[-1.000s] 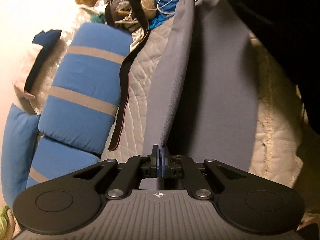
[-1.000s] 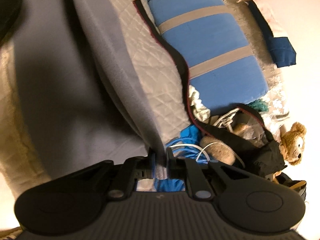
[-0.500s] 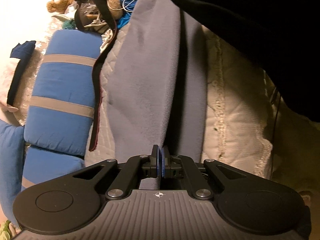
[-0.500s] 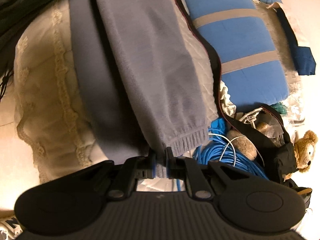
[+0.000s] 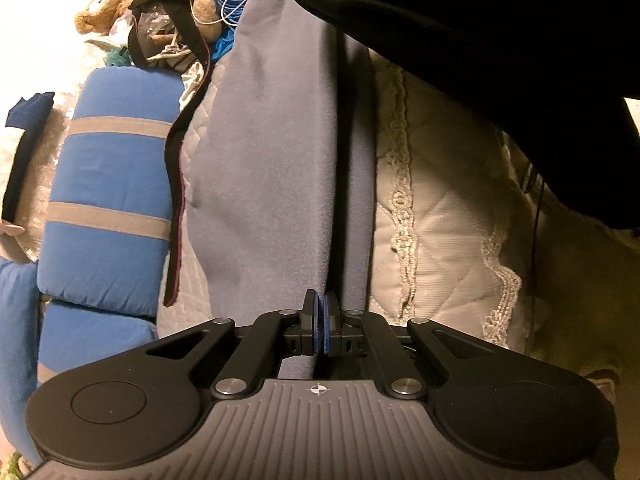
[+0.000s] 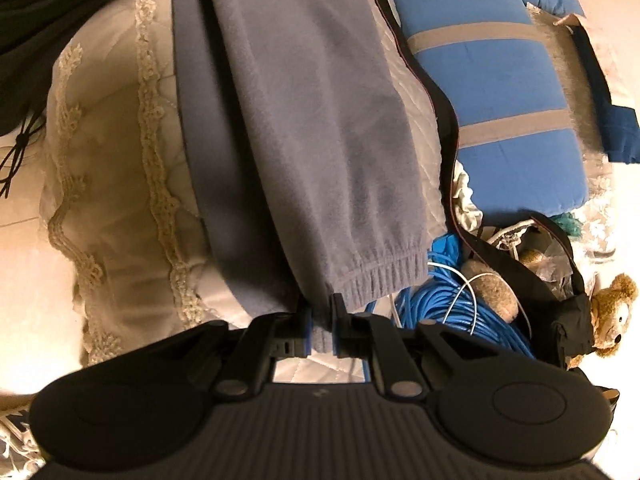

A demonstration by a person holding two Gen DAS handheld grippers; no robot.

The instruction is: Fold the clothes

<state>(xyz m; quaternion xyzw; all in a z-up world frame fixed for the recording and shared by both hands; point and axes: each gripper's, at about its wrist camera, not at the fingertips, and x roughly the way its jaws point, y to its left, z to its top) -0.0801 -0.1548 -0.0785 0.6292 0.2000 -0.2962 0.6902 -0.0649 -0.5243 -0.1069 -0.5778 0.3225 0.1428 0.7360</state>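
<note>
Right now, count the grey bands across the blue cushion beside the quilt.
2 grey bands cross the blue cushion: one nearer its far end, one nearer the teddy bear. Others may be hidden.

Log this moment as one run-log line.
left tongs: shut on grey fleece trousers | right tongs: shut on cuff | over quilted bed

The grey trousers (image 6: 312,128) are soft, matt fleece with a ribbed cuff. The cream bedspread (image 5: 436,216) is quilted cloth, faintly sheened, with rough lace trim. Upper left of the left wrist view, the blue cushion (image 5: 108,184) is smooth matt fabric.
</note>
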